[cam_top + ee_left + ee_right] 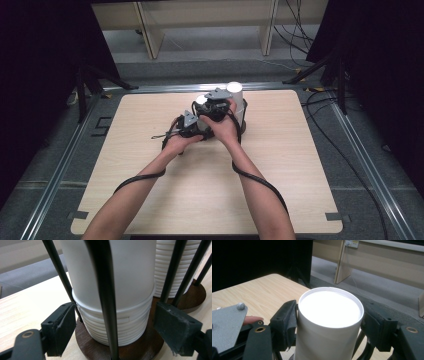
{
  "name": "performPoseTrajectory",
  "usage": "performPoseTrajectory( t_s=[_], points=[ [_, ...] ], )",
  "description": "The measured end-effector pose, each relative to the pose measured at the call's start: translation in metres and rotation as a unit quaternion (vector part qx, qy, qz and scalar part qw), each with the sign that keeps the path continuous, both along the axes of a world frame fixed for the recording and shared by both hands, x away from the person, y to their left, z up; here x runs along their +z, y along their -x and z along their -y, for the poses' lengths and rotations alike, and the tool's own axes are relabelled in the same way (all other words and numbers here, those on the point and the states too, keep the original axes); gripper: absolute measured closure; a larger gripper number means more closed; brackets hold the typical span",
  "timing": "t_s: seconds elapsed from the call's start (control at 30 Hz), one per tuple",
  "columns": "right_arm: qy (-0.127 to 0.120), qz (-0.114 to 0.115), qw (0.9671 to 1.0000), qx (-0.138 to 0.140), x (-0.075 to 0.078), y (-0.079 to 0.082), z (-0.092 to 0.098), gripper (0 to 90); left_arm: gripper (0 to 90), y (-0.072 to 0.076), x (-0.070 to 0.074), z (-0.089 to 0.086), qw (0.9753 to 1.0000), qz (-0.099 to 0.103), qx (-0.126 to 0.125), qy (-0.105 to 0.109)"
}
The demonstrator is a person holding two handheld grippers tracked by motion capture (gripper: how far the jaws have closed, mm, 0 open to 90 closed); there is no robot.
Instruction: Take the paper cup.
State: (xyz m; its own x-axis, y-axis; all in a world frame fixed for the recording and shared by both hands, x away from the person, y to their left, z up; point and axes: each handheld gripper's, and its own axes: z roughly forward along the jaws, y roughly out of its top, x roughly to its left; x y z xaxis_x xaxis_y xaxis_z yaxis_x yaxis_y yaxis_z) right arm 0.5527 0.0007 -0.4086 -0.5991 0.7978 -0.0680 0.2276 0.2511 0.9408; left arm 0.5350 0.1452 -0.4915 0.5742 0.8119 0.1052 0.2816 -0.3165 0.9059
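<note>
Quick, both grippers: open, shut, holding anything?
Left gripper: open, jaws either side of the lower cup stack, not touching.
Right gripper: jaws flank the top cup; grip cannot be told.

- I see a light wood-grain desk (280,170) with rounded corners, standing on a grey floor (370,165).
- Two round dark wooden bases (140,350) sit directly on it, side by side, near the far middle.
- Each base carries thin black upright rods (105,290) ringing a stack of white cups (117,277).

Bright overhead glare (dark surroundings)
</note>
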Motion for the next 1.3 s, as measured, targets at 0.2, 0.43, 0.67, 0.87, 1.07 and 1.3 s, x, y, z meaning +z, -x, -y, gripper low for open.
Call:
performPoseTrajectory(
  t_s=[0.2,0.43,0.67,0.87,1.07,1.3],
  points=[
    [-0.009,-0.008,0.9999,0.006,0.000,-0.003,0.001,33.6,18.6,-0.003,-0.001,0.001,0.9995,-0.006,0.004,0.030],
    [-0.015,0.001,0.9999,0.003,0.000,-0.003,0.002,34.2,20.0,-0.005,-0.001,0.000,0.9991,-0.009,0.004,0.042],
    [-0.022,-0.016,0.9996,0.006,0.002,-0.002,0.002,34.7,20.4,-0.005,-0.001,-0.001,0.9989,-0.012,0.002,0.046],
    [-0.024,-0.002,0.9997,0.004,0.004,-0.001,0.003,35.2,20.5,-0.005,-0.001,0.000,0.9985,-0.010,0.003,0.054],
    [-0.032,0.008,0.9994,0.008,0.012,0.000,0.004,35.4,20.6,-0.005,-0.001,0.001,0.9988,-0.007,0.004,0.049],
    [-0.050,0.006,0.9987,0.004,0.024,0.006,0.005,35.4,20.6,-0.005,0.000,-0.001,0.9996,-0.010,-0.001,0.025]
  ],
)
